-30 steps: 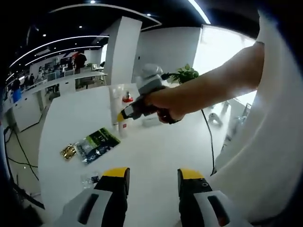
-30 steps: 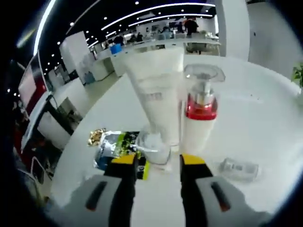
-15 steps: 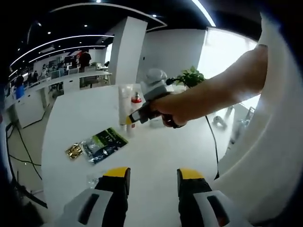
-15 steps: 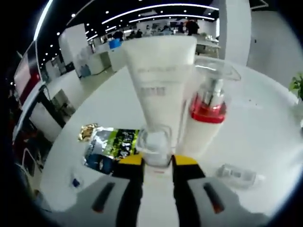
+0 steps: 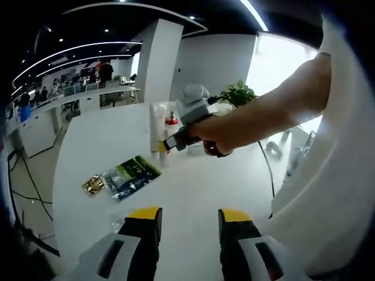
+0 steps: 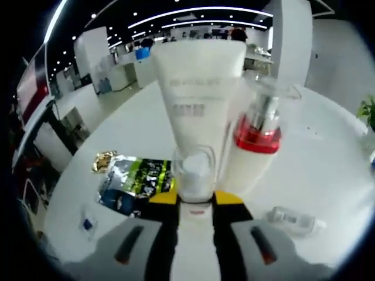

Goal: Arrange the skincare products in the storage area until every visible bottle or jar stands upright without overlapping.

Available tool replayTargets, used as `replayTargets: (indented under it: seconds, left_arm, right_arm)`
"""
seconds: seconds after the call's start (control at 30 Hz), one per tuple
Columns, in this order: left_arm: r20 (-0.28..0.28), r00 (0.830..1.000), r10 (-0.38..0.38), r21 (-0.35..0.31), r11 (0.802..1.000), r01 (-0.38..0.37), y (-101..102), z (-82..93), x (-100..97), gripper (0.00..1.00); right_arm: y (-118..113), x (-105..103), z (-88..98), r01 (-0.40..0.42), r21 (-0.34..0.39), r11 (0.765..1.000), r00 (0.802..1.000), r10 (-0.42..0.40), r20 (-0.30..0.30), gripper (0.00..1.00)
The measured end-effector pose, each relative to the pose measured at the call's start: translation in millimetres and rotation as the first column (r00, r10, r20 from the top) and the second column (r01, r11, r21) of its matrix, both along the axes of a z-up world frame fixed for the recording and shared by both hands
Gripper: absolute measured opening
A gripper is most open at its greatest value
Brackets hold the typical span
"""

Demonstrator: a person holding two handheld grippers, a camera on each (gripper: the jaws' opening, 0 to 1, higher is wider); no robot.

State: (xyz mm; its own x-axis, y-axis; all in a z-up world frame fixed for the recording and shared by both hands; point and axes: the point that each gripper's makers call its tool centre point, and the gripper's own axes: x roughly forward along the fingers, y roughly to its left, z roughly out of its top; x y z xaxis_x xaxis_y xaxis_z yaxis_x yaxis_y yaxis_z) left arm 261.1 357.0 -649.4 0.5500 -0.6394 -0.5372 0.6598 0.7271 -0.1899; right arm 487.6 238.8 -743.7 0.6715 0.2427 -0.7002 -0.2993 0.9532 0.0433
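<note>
Left gripper view: the left gripper [image 5: 188, 221] is hovering low over the white surface [image 5: 193, 187] with its fingers [image 5: 145, 234] released and nothing between them. Farther out, a person's hand [image 5: 214, 130] is holding the right gripper [image 5: 162, 146] against the white tube [image 5: 156, 122] and the pump bottle [image 5: 171, 123], both standing upright near the middle of the surface. A green sachet [image 5: 130, 174] and a small gold packet [image 5: 94, 184] are lying flat, well apart from the bottles.

Right gripper view: the right gripper [image 6: 195, 198] is pressing its fingers [image 6: 163, 206] in on the clear cap [image 6: 194, 171] at the base of the white tube, which is standing cap-down and touching or just beside the pump bottle. The fingers are clenched on that cap. A small clear item [image 6: 291, 219] is lying on its side to the right.

Handling judgement: the tube body is probably soft and light, so the rigid cap is the sound place to hold. The cap looks smooth and possibly slippery. The tube looks top-heavy, so it could topple into the neighbouring bottle.
</note>
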Motion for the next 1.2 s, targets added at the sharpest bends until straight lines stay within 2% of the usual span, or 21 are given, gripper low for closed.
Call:
replayTargets:
  seconds: [0.1, 0.17, 0.37, 0.5, 0.83, 1.07, 1.2]
  left_arm:
    - [0.0, 1.0, 0.0, 0.004, 1.0, 0.0, 1.6, -0.7, 0.6, 0.4]
    - [-0.003, 1.0, 0.002, 0.006, 1.0, -0.002, 2.9, -2.0, 0.7, 0.4]
    - [-0.003, 1.0, 0.006, 0.009, 1.0, -0.006, 5.2, -2.4, 0.2, 0.39]
    - [-0.007, 1.0, 0.011, 0.01, 1.0, -0.011, 8.4, -3.4, -1.2, 0.39]
    - [-0.012, 1.0, 0.026, 0.017, 1.0, -0.026, 13.2, -3.2, -1.9, 0.39]
    - [-0.014, 0.999, 0.035, 0.01, 0.999, -0.034, 14.7, -2.4, -4.1, 0.39]
    - [-0.017, 0.999, 0.044, -0.003, 0.999, -0.044, 14.9, -0.3, -4.2, 0.39]
  right_arm:
    - [-0.9, -0.1, -1.3, 0.003, -0.004, 1.0, 1.0, -0.003, 0.007, 0.22]
    - [-2.0, -1.2, -1.5, 0.038, 0.012, 0.999, 0.999, -0.038, 0.005, 0.22]
    - [-0.1, -0.5, -2.2, 0.031, 0.004, 1.0, 0.999, -0.031, 0.028, 0.22]
    - [-3.2, 2.8, -1.0, 0.067, 0.016, 0.998, 0.997, -0.067, 0.035, 0.22]
    - [0.4, 3.9, -0.5, 0.091, 0.018, 0.996, 0.994, -0.092, 0.051, 0.22]
    - [3.4, 5.9, -3.2, 0.086, 0.01, 0.996, 0.996, -0.086, 0.037, 0.23]
    - [3.3, 5.0, -4.7, 0.089, 0.015, 0.996, 0.995, -0.089, 0.035, 0.3]
